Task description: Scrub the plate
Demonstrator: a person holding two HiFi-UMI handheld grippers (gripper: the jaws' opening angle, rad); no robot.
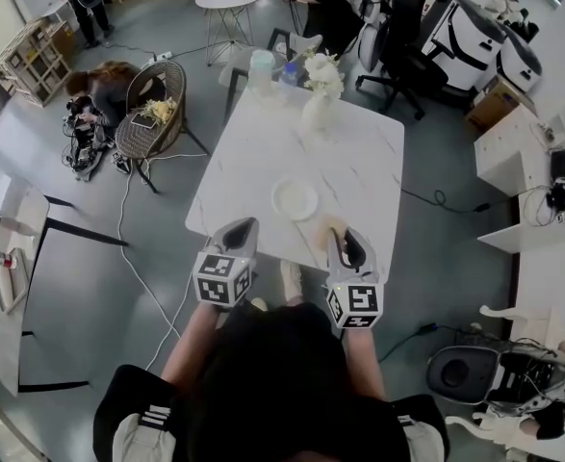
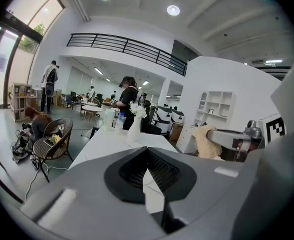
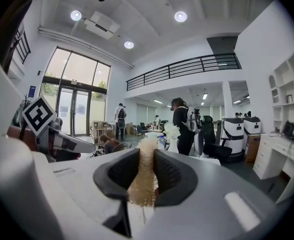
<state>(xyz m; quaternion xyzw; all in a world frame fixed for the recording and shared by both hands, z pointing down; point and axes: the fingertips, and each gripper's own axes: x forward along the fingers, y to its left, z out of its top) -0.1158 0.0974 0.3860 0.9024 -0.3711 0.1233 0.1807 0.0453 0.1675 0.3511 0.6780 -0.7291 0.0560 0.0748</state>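
Note:
A small white plate (image 1: 295, 199) lies on the white marble table (image 1: 253, 152), a little past both grippers. My left gripper (image 1: 243, 225) hovers over the table's near edge, left of the plate, with its jaws shut and nothing between them (image 2: 148, 153). To its right my right gripper (image 1: 339, 233) is shut on a tan scrubbing sponge (image 1: 329, 226); in the right gripper view the sponge (image 3: 143, 176) fills the gap between the black pads (image 3: 169, 171). The left gripper view shows that sponge (image 2: 205, 141) off to the right. In both gripper views the plate is hidden.
At the table's far end stand a white vase of flowers (image 1: 319, 99), a bottle (image 1: 288, 73) and a pale jug (image 1: 261, 69). A wicker chair (image 1: 153, 114) and a crouching person (image 1: 99, 89) are to the left. Office chairs (image 1: 412, 61) and standing people are beyond.

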